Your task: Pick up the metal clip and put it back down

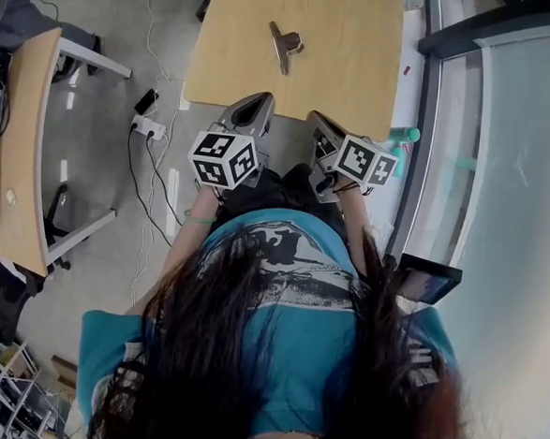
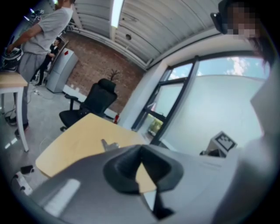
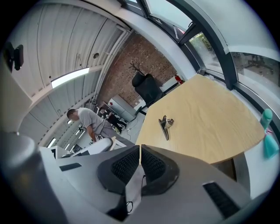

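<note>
- Clip (image 1: 285, 44): lies on the table (image 1: 361, 70), near the middle of the top, with nothing touching it. It is well apart from both grippers.
- Left gripper (image 1: 263, 99): hovers at the near edge of the table. Its jaws are clenched tip to tip, with nothing between them.
- Right gripper (image 1: 316, 119): hovers beside the left one at the same edge. Its ribbed pads are pressed together and grasp nothing.
- Task status, as judged: the pick-up is not yet begun. Whichever gripper takes the clip must first release its jaws.
- Handling, as judged: the clip is metal, so expect it to be stiff, light and not fragile. The polished surface is probably slippery against the pads.
- The long flat blade lies low on the wood and leaves little edge to catch.
- Grip point, as judged: the wider end with the raised handle and spring stands proud of the table. Close the jaws across that part, from the two sides.
- A light, smooth clip may skid on the table if only one pad meets it first.
- Count: one clip, one table under it and two grippers.
- Count, other: one teal object (image 1: 408, 136) at the right table edge and one side desk (image 1: 22, 149) to the left.
</note>
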